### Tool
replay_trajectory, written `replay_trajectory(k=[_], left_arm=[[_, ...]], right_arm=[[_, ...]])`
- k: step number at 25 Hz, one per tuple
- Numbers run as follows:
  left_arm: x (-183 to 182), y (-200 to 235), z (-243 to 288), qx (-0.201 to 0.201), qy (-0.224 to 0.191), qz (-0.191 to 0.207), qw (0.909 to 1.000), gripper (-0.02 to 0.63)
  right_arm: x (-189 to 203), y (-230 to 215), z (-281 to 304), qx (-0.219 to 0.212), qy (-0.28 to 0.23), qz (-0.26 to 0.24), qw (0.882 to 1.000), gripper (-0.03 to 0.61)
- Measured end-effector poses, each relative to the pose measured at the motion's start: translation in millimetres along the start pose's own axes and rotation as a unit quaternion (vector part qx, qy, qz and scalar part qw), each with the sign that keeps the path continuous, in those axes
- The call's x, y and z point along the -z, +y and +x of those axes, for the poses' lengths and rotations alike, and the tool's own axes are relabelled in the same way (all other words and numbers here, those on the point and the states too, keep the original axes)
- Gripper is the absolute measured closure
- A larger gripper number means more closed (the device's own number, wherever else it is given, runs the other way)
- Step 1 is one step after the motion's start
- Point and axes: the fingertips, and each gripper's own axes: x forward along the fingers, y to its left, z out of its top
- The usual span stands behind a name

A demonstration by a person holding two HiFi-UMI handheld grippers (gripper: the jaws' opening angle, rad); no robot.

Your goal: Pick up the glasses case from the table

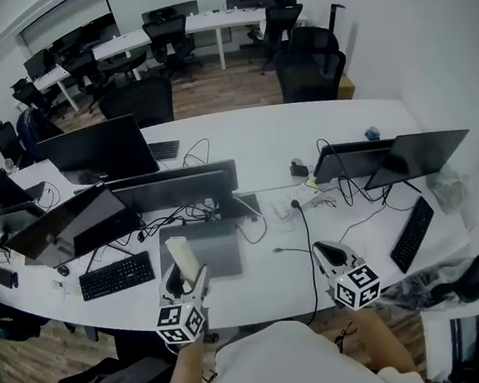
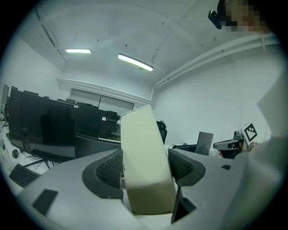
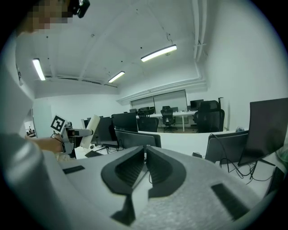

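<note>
The left gripper [image 2: 146, 167] has its jaws clamped on the lower end of the cream glasses case [image 2: 143, 148]; the case stands tilted between the pads, most of its length reaching out past them; the right gripper [image 3: 145, 155] has its jaws together on nothing; the case is off the counter [image 1: 250, 134], in the air above its near edge. The hold is low on a long, smooth body; an even squeeze and a slow lift look best, since a jerk could let it pivot.

monitor [image 1: 97, 151] | left keyboard [image 1: 116, 276] | right keyboard [image 1: 412, 234] | office chair [image 1: 309, 65] behind
</note>
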Motion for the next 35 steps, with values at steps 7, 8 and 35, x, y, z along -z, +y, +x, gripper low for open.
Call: replay_trajectory(k=[7, 8, 35], left_arm=[[-33, -13, -21, -0.003, -0.038, 0.021, 0.9991, 0.302], [-37, -15, -24, -0.004, -0.042, 0.023, 0.9989, 0.302], [-70, -40, -34, -0.016, -0.094, 0.048, 0.9943, 0.302]], right_arm=[[-27, -5, -20, -0.001, -0.034, -0.004, 0.999, 0.578], [-30, -4, -23, -0.002, -0.038, -0.006, 0.999, 0.578], [-67, -18, -38, -0.016, -0.096, -0.05, 0.994, 0.58]])
